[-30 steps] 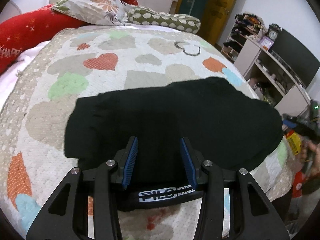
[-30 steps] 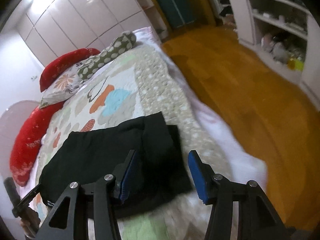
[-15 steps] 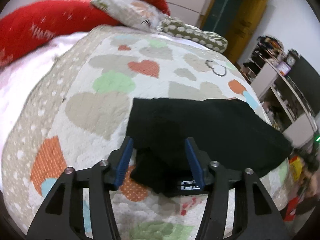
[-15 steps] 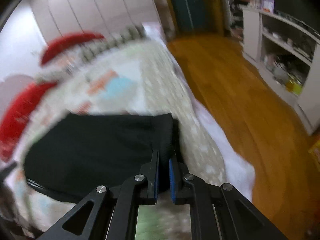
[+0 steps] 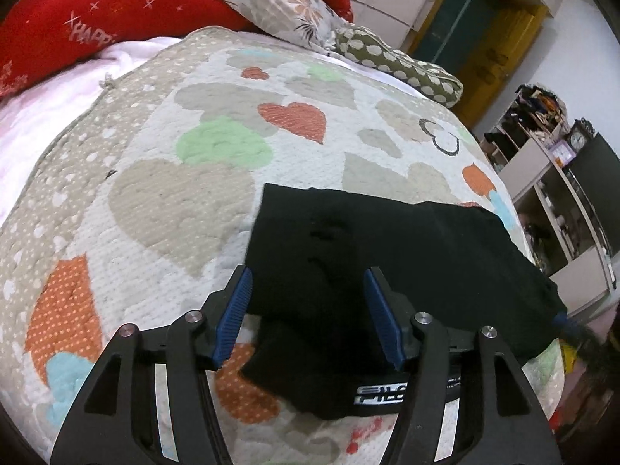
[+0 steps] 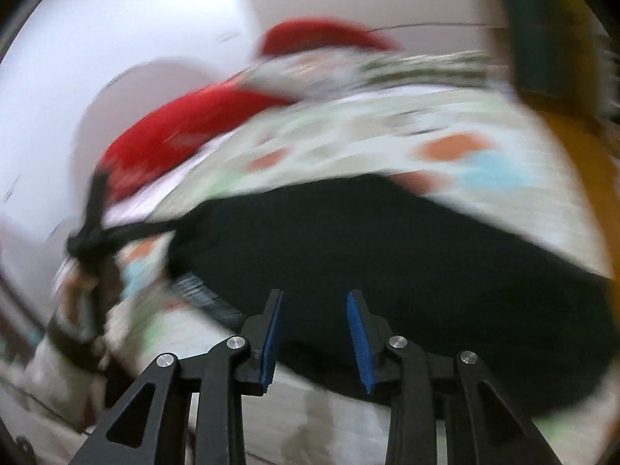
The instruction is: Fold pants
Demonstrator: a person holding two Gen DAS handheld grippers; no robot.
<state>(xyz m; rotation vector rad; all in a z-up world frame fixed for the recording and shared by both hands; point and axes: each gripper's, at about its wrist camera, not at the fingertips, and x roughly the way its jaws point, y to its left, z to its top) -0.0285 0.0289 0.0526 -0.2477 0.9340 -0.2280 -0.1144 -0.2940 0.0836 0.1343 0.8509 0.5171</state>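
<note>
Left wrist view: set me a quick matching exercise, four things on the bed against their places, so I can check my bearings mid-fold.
Things:
1. black folded pants
2. long red cushion
3. olive cushion with pale dots
4. red-orange heart patch

Places:
A. far left, at the bed's head
B. quilt, beyond the pants
C. right in front of the tongs
D. far end, toward the doorway

Pairs: 1-C, 2-A, 3-D, 4-B
</note>
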